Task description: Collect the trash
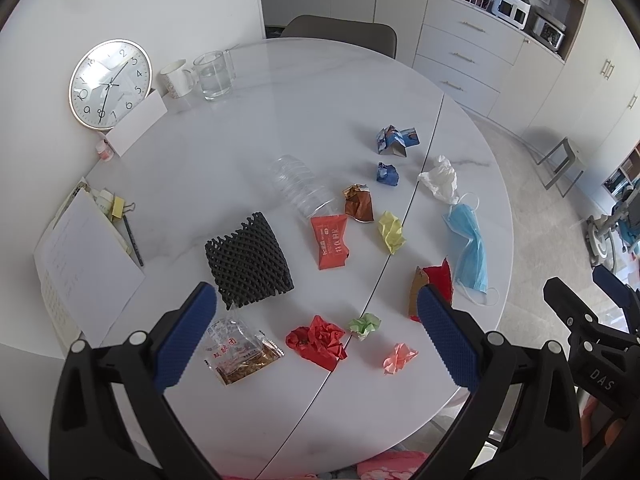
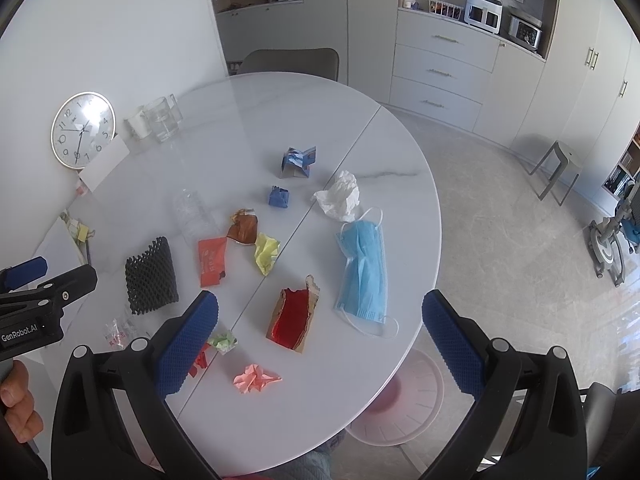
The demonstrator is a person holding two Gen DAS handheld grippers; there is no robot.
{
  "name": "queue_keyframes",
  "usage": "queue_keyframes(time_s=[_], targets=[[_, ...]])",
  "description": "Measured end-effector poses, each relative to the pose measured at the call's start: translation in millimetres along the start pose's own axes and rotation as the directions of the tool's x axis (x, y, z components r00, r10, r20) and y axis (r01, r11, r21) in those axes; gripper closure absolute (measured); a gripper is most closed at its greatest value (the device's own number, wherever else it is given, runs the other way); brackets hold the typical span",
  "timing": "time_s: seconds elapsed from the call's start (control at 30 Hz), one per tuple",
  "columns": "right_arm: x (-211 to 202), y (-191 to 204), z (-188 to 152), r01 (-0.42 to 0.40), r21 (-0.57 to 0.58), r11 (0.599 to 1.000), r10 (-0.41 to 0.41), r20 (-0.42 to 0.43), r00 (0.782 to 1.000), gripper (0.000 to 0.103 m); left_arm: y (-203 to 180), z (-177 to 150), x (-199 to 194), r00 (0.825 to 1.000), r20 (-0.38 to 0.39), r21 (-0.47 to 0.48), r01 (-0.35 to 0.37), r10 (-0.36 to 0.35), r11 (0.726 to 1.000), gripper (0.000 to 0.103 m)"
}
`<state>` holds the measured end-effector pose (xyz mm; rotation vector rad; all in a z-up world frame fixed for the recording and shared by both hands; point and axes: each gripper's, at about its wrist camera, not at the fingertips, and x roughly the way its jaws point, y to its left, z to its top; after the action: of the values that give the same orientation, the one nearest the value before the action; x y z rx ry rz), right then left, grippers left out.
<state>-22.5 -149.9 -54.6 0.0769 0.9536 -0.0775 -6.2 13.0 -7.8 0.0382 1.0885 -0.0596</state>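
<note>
Trash lies scattered over a round white table [image 1: 304, 92]: a black foam net [image 1: 248, 260], a clear plastic bottle [image 1: 300, 188], an orange wrapper [image 1: 330, 240], a yellow paper ball [image 1: 392, 230], a blue face mask [image 2: 364, 268], a white tissue [image 2: 340, 196], a torn red-and-brown packet [image 2: 294, 318], a pink paper ball [image 2: 256, 378] and a crumpled red wrapper [image 1: 318, 340]. My left gripper [image 1: 316, 336] hovers open above the near trash. My right gripper [image 2: 320, 344] hangs open over the table's near right edge. Neither holds anything.
A pink waste bin [image 2: 400, 396] stands on the floor under the table's near right edge. A wall clock [image 1: 110, 82], a mug [image 1: 176, 78] and a glass jug [image 1: 214, 74] sit at the table's far left, papers [image 1: 84, 264] at the left edge. A chair [image 1: 340, 34] stands beyond.
</note>
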Motion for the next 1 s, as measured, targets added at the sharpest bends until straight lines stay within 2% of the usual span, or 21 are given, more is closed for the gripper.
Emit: queue_keyframes(time_s=[0.4,0.5,0.67,0.8,0.93,1.0], targets=[[3,3,0,0.002,0.000,1.000,-0.002,-0.008,1.000,0.002,6,-3,3,1.000,-0.004,-0.003,-0.001,0.001,1.000,0.007],[3,5,-3,0.006,-0.008,1.000,-0.006,0.012,1.000,0.002,9,-5,5,1.000,0.003,0.013,0.000,0.000,1.000,0.007],[12,11,-11,-0.016,-0.002,1.000,0.016,0.040,0.999,0.002,21,-16,12,0.999,0.044,0.083,0.027,-0.031,0.996,0.007],[27,22,-21,-0.022,-0.015,1.000,0.023,0.017,1.000,0.002,41,-34,31,0.996,0.066,0.166,0.049,-0.060,0.985,0.007],[49,37,-37,-0.035,-0.021,0.999,0.034,-0.045,0.998,0.002,71,-56,54,0.990,0.023,0.243,0.128,-0.138,0.961,0.007],[60,47,-46,-0.034,-0.031,0.999,0.031,-0.084,0.996,0.002,83,-66,66,0.988,-0.012,0.298,0.148,-0.151,0.943,0.007]])
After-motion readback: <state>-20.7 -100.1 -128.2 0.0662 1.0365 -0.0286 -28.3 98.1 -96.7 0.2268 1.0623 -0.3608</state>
